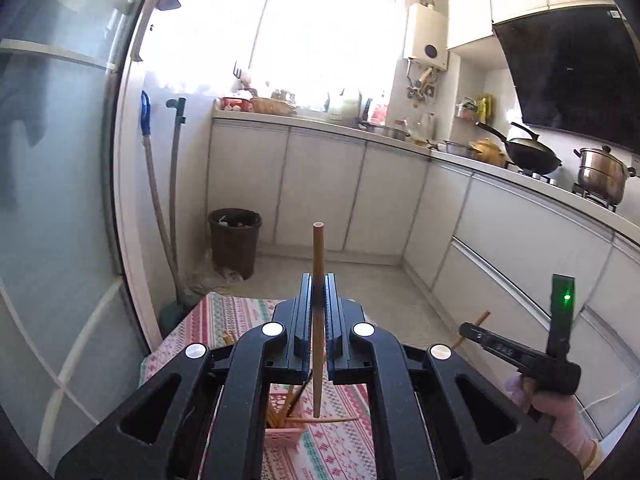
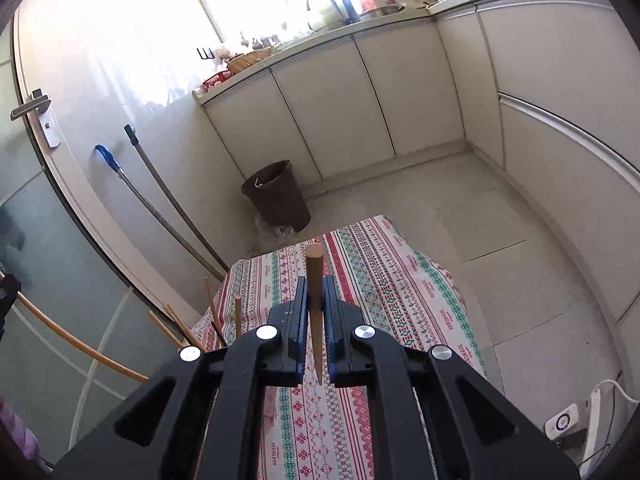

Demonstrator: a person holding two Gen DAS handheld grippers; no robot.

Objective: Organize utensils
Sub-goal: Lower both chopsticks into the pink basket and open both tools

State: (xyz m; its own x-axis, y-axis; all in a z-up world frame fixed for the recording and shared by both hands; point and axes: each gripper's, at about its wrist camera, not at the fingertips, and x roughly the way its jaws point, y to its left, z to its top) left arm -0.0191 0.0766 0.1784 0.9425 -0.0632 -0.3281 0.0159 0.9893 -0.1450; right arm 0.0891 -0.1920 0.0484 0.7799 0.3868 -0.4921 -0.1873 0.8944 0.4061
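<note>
Chopstick upright between left jaws; another chopstick between right jaws.

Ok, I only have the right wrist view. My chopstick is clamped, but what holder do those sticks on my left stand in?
Observer: A pink basket on the tablecloth, just below the left gripper.
Operator: Is the left gripper free?
Observer: No, it is shut on its own wooden chopstick, held upright with its lower tip beside the basket.
Operator: Any loose ones?
Observer: One stray chopstick lies flat, pointing right from the basket.
</note>
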